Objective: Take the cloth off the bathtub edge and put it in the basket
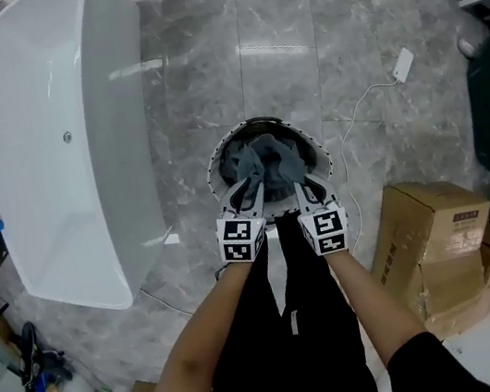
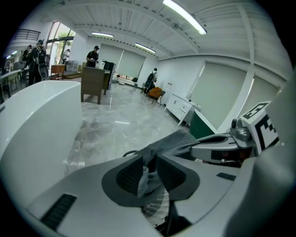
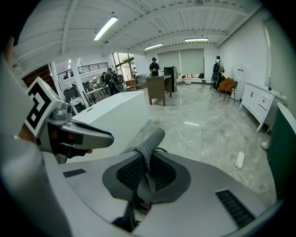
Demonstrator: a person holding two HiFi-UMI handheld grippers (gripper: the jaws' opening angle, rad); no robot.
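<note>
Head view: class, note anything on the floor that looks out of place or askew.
A white plug block lies loose on the floor to the right of the basket, its cord trailing across the tiles. The cardboard boxes are stacked askew.

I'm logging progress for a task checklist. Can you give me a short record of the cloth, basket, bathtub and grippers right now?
basket: round, standing on the floor
cloth: grey, bunched over the basket opening
bathtub: white, left of the basket, no cloth on its edge
left gripper: shut on cloth
right gripper: shut on cloth
</note>
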